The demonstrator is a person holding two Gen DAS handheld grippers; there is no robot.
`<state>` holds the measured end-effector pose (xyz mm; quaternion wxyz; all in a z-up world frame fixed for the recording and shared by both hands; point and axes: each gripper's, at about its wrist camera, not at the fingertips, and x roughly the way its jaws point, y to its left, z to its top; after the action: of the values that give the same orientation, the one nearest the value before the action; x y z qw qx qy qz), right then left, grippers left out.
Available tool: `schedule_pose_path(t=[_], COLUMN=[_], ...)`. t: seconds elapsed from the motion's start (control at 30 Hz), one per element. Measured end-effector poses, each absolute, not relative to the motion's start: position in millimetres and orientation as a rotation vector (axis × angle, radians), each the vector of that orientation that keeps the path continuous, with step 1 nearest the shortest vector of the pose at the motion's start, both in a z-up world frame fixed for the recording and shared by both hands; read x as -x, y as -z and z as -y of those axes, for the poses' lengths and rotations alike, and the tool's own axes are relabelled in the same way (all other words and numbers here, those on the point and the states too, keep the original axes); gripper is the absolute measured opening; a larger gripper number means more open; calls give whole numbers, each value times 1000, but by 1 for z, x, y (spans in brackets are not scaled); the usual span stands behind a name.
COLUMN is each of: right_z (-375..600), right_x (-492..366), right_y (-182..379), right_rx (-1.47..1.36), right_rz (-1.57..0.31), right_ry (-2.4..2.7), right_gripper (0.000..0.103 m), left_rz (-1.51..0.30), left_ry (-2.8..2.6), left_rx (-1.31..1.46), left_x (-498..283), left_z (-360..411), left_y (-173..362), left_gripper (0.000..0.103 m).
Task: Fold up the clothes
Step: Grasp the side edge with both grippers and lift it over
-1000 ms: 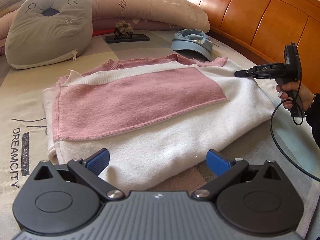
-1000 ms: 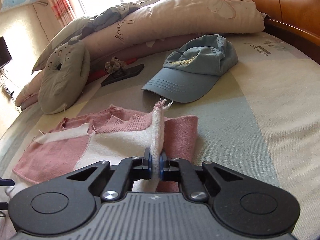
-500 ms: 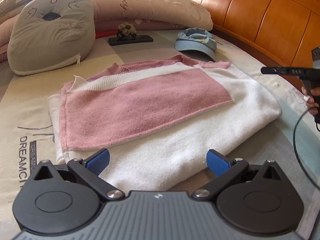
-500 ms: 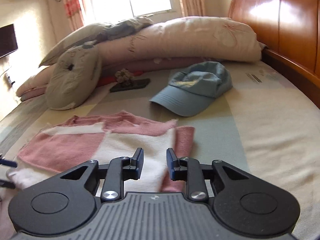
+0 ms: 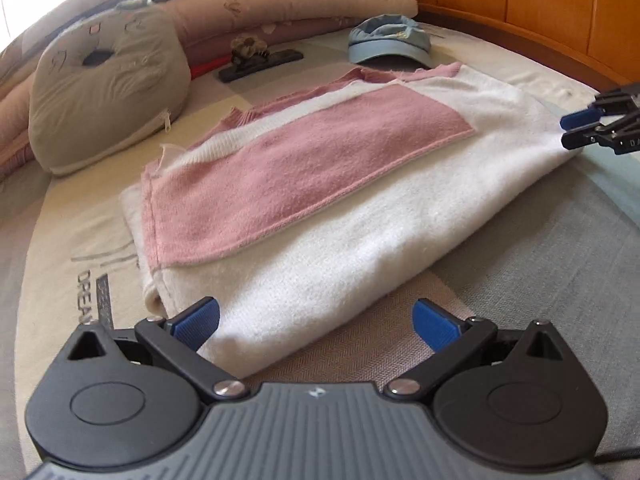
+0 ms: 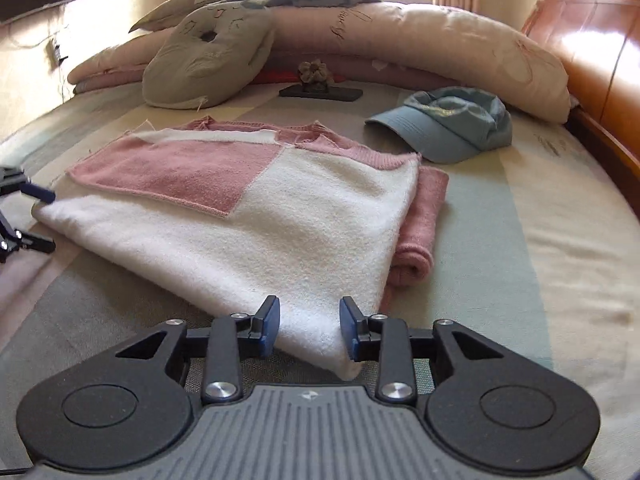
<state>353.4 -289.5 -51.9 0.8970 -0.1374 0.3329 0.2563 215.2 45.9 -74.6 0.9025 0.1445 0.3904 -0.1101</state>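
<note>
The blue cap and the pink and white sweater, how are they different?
The blue cap is one colour; the pink and white sweater has two. The sweater is folded flat and covers far more bed than the cap, which keeps a rounded, crumpled crown with a stiff brim. The sweater lies near the claws, its corner between the open right claw; the cap sits farther back, toward the pillows. Both are soft and rest on the bed, untouched.
</note>
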Motion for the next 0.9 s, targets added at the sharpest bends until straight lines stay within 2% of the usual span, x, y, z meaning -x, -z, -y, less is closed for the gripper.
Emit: schedule_pose_path(t=[0.03, 0.07, 0.2, 0.3, 0.37, 0.7, 0.9], right_z=[282, 275, 236, 225, 223, 161, 162], right_x=[-347, -341, -327, -322, -321, -331, -330], right_y=[49, 46, 60, 77, 81, 85, 89], right_rx=[344, 404, 688, 876, 928, 1020, 1050], right_rz=[-669, -649, -620, -577, -542, -389, -357], right_ry=[-537, -542, -550, -494, -471, -529, -521], right_gripper=[62, 68, 68, 68, 74, 74, 74], left_rz=[-786, -764, -692, -615, -594, -432, -450], left_ry=[234, 236, 204, 195, 195, 259, 151], left_rx=[-374, -460, -894, -1098, -1145, -1239, -1340], left_x=[-215, -215, -214, -207, -210, -255, -271], left_z=[-36, -25, 14, 22, 27, 88, 72], left_y=[73, 72, 95, 109, 111, 118, 124], left_gripper=[102, 102, 102, 102, 102, 102, 103])
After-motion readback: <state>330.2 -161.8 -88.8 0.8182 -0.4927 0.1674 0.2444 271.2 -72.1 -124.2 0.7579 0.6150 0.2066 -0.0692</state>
